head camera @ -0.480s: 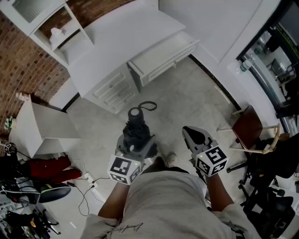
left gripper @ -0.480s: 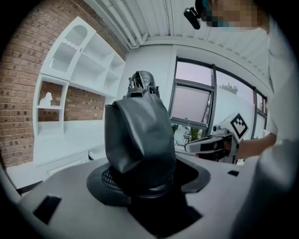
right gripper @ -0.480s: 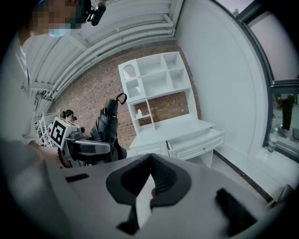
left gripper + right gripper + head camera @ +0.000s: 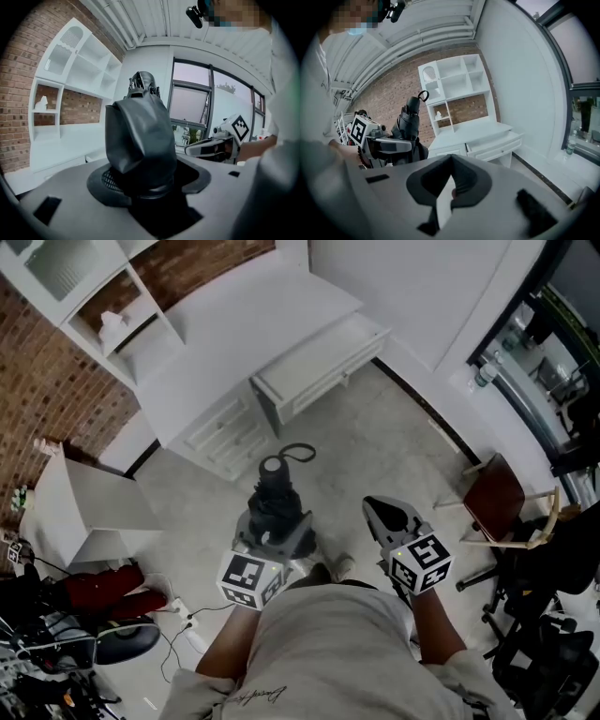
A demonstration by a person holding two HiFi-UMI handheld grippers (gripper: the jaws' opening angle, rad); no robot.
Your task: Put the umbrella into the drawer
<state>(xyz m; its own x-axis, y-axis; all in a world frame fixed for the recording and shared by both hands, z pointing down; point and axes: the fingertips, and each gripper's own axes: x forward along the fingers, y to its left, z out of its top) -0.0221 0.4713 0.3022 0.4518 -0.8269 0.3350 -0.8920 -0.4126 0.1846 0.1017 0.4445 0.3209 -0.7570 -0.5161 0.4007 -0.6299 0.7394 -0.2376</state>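
Little change from half a second ago: in head view the white cabinet (image 4: 234, 324) and its drawer (image 4: 319, 362) have slid slightly up and left in frame, while both grippers sit almost where they were. Reads as a small head or body shift, not a reach. For the task, this is probably still the carry phase, with nothing placed yet. The drawer is already pulled open, so no opening step looks needed. The folded black umbrella (image 4: 274, 502) is in the left gripper (image 4: 277, 535), jaws spread wide and clamped around its lower body, above the floor (image 4: 375, 437) and well apart from the drawer. Its long axis runs along the gripper's pointing line, away from the person toward the cabinet. The capped end with the strap loop (image 4: 298, 453) leads, and the other end is buried in the jaws. In left gripper view it rises straight out of the jaws, fabric bunched. The right gripper (image 4: 386, 517) is beside it with tips closed together, nothing between them. The umbrella's axis sits roughly crosswise to the drawer front, so it will likely need turning before it goes in.
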